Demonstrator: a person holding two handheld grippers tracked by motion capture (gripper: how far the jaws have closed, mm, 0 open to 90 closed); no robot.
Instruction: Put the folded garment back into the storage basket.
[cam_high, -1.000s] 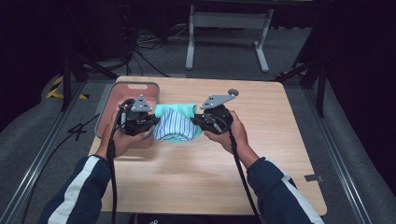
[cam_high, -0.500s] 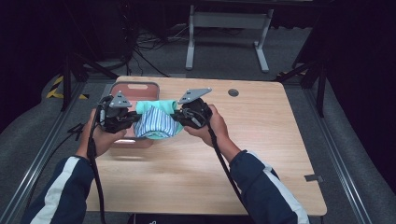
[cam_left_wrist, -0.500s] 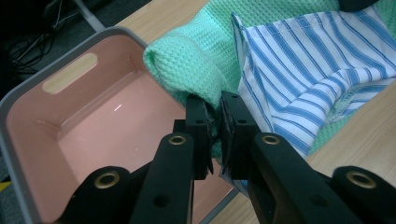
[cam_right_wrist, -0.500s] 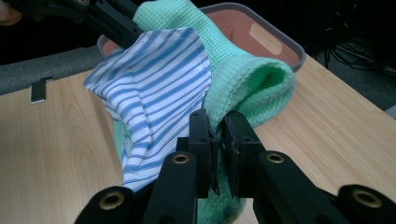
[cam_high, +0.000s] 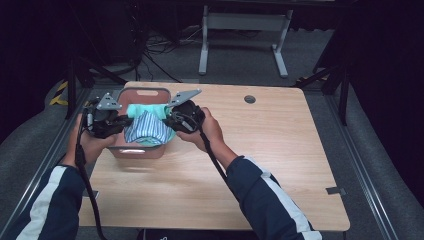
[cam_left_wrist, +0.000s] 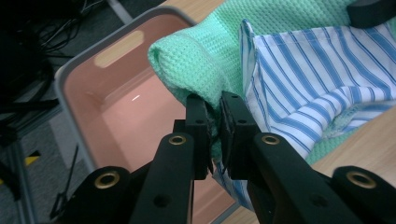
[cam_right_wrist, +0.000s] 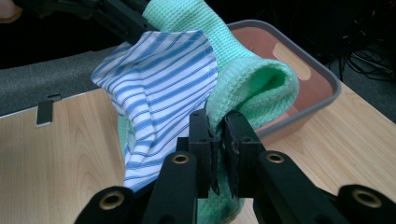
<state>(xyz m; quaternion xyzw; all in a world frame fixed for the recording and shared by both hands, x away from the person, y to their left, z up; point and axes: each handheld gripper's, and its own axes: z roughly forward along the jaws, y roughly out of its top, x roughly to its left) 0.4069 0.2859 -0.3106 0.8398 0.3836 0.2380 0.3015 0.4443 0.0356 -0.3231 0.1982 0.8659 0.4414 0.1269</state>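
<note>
Over the wooden table (cam_high: 280, 150), my left gripper (cam_left_wrist: 214, 122) and right gripper (cam_right_wrist: 218, 135) both pinch the green towel (cam_high: 142, 111) with the striped shirt (cam_high: 147, 127), so I'd lower evenly into the pink bin (cam_high: 135, 150).

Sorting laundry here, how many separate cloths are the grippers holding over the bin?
2: a green waffle cloth and a blue-striped cloth folded inside it, above the pink bin. More may be hidden within.

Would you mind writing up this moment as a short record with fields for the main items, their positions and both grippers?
surface: wooden table
container: pink bin with grey rim, at the table's left side
cloths: green waffle cloth with a blue-striped cloth lying against it
cloth position: held up over the bin
left gripper: shut on the green waffle cloth
right gripper: shut on the green waffle cloth
bin interior: looks empty where visible
</note>
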